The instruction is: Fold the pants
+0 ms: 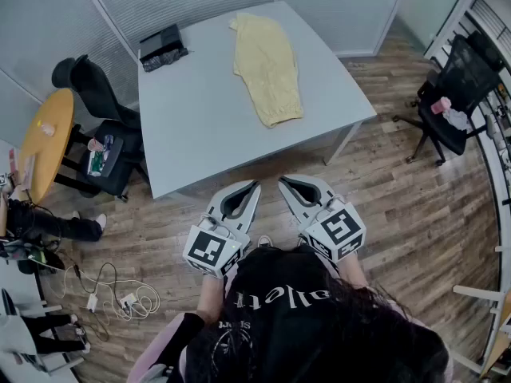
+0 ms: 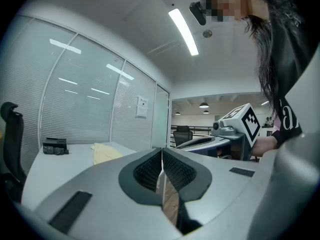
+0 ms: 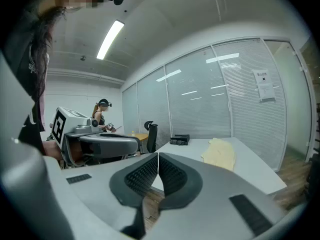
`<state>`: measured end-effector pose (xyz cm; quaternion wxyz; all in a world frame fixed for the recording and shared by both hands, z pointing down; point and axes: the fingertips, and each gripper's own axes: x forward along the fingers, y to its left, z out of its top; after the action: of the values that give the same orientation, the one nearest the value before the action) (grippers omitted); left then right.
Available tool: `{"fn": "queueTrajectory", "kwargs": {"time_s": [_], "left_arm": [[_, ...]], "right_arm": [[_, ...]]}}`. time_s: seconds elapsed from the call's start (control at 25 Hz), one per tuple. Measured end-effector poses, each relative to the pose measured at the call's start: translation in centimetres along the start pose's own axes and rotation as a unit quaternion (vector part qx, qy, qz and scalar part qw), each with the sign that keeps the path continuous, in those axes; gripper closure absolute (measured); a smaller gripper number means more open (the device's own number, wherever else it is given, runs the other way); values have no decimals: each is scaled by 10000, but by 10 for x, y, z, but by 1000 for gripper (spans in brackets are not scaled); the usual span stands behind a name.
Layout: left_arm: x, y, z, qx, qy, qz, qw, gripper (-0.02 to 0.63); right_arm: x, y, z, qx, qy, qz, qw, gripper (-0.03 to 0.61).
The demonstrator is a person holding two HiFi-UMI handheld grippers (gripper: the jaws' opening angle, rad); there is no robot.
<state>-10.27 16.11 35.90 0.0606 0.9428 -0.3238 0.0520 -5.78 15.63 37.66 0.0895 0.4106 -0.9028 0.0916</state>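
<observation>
Left gripper (image 1: 254,185) and right gripper (image 1: 282,182), clenched empty, hover short of the table (image 1: 200,118) edge.

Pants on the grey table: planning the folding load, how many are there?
1: yellow pants lying flat on the grey table's far half. The black bundle at its far left corner I cannot identify.

The pants (image 1: 267,58) on the table (image 1: 200,126) are soft, matt yellow cloth, lightly creased. The table top is smooth and matt. Around the table, the floor (image 1: 399,206) shows wood-grain planks. The left gripper (image 1: 255,185) and right gripper (image 1: 281,181) have matt grey plastic shells and ribbed black pads (image 2: 148,172).
</observation>
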Motion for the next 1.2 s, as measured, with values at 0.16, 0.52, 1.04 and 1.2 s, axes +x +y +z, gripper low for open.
{"fn": "queueTrajectory", "kwargs": {"time_s": [0.16, 0.52, 1.04, 1.2], "left_arm": [[-3, 3, -3, 35, 19, -35, 10000, 588], [-13, 22, -4, 81, 1, -111, 9999, 588], [-29, 34, -16, 9, 22, -222, 9998, 588], [-27, 38, -17, -26, 13, -228, 9997, 588]], "right_arm": [[3, 1, -1, 27, -15, -54, 10000, 554], [23, 6, -1, 263, -70, -181, 9995, 554], [39, 24, -14, 334, 144, -196, 9991, 554], [40, 23, -17, 348, 215, -194, 9990, 554]]}}
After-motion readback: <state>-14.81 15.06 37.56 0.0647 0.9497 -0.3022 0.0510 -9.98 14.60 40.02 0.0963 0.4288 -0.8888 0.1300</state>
